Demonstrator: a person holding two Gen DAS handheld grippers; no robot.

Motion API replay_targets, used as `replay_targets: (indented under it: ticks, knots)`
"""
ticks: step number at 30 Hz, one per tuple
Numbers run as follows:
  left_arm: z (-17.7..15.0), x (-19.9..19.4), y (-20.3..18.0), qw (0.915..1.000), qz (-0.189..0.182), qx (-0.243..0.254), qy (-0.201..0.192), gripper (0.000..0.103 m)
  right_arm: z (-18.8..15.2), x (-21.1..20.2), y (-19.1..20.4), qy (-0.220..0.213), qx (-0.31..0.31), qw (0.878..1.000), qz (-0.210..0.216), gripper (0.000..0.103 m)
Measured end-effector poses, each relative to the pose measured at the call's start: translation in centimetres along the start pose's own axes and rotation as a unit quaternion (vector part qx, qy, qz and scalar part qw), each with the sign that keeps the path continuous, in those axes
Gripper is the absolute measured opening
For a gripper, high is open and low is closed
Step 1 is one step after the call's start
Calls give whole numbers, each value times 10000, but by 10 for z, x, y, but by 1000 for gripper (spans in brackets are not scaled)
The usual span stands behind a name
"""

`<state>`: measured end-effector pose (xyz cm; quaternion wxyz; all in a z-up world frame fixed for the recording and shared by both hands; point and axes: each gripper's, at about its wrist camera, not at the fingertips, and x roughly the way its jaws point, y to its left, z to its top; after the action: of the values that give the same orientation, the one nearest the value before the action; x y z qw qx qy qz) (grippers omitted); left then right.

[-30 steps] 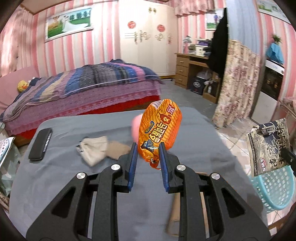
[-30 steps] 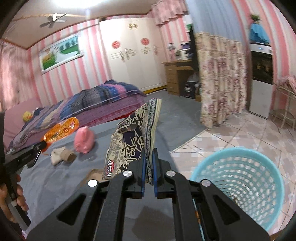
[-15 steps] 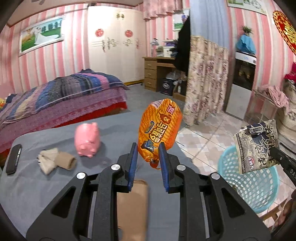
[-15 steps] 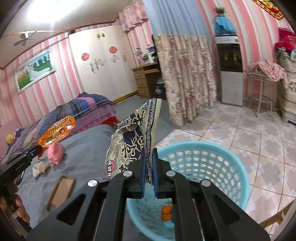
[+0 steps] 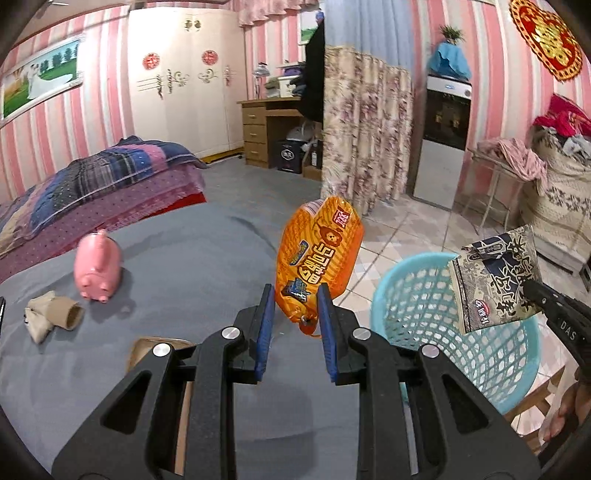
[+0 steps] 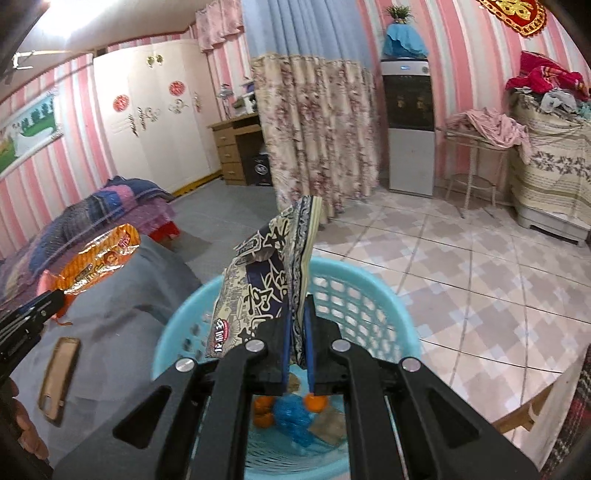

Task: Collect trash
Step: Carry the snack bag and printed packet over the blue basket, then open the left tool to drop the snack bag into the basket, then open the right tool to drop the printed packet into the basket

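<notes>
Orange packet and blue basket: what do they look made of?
Orange packet: thin glossy plastic film, judging by its sheen and crinkles. Blue basket: looks like moulded plastic, smooth, with a regular lattice of holes in its wall.

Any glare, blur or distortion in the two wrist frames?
Left wrist: strong fisheye bending, dark vignette corners, orange packet sharp, no glare. Right wrist: ceiling light blown out top left, curtain slightly smeared, basket clear.
</notes>
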<state>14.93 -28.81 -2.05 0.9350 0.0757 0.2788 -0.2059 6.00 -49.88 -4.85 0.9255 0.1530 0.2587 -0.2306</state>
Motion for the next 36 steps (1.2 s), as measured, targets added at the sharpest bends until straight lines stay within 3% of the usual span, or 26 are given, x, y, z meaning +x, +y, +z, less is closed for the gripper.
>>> replay_targets:
  ticks: [5,13,20,26,32,36]
  knots:
    - [-8,15,-20,9994,-277,69,205,22,0,4,-19,32,124,9996,-250,7]
    - [-21,11,-66,9960,-612,636,100,22,-8,5,-47,63,364,9982,-477,7]
    - [-35,19,-94,9902,-854,1067,300,26,-8,7,-57,45,486,9975,-509,7]
    - [-35,17,-94,9908,-735,1117,207,59,-11,9,-59,84,457,9976,-519,7]
    - [-22,20,-58,9970,-339,669,192,78,-12,12,-51,125,341,9980,-525,7]
    - [-14,17,-28,9992,-70,372,134,84,-13,14,-38,141,236,9984,-503,7]
